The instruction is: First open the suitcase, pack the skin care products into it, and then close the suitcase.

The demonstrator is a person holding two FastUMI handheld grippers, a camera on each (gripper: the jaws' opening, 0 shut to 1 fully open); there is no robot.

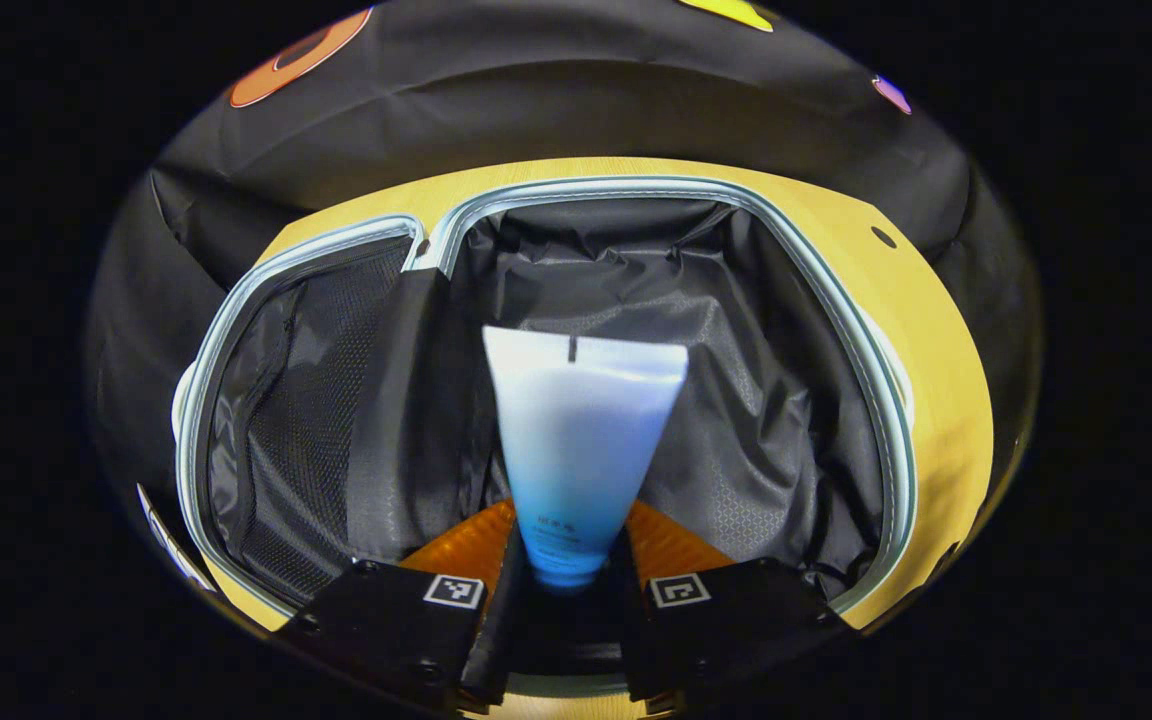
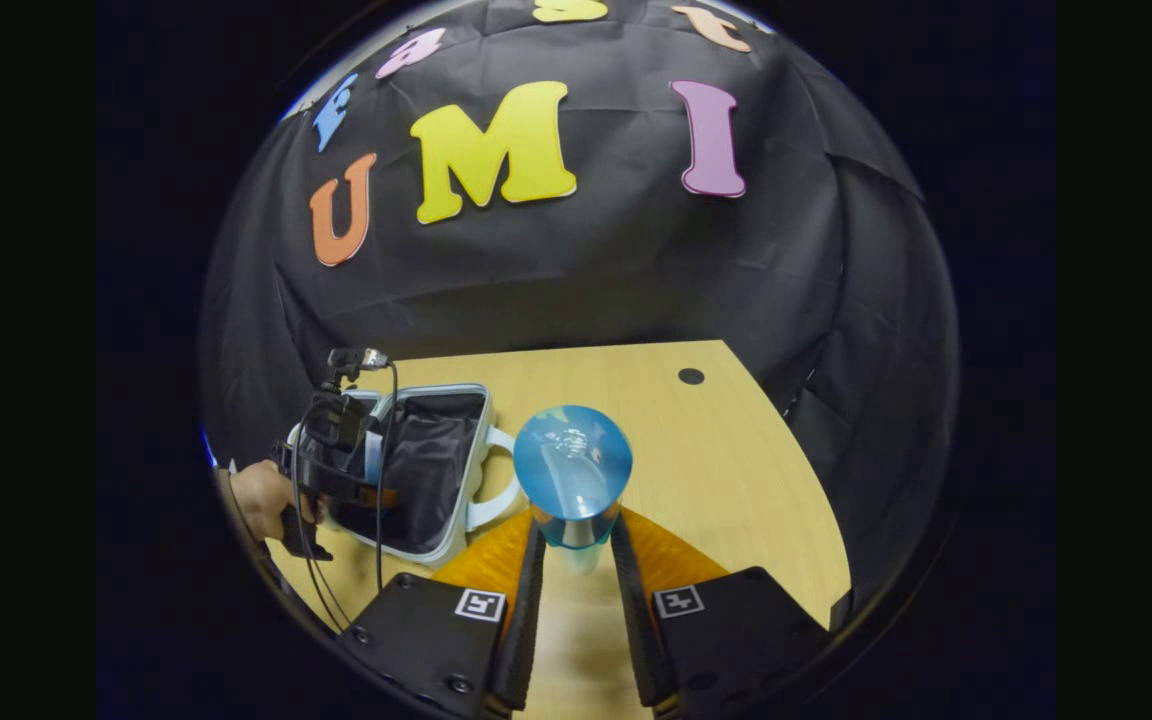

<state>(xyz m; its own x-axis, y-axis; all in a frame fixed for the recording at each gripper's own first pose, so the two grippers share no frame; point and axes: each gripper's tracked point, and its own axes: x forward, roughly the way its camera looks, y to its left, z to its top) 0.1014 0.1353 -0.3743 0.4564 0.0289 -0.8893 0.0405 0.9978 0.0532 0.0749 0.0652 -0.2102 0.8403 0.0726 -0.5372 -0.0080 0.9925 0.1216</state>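
Two skin care items are in hand: a soft squeezable tube [image 1: 581, 440], probably light, best pinched near its narrow cap end, hangs over the open suitcase [image 1: 866, 350], left gripper [image 1: 568, 585] jaws closed on it. Right gripper [image 2: 576, 545] jaws clamp a blue bottle [image 2: 573, 470], likely slippery, above the table [image 2: 726, 470]

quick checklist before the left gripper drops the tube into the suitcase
1. Suitcase open: ok.
2. Left gripper shut on the squeeze tube: ok.
3. Tube over the right-hand compartment's dark lining: ok.
4. Landing spot free of other items: ok, as far as visible.
5. Right gripper shut on the blue bottle, over the table and apart from the suitcase: ok.
6. Tube's height above the lining: cannot tell.
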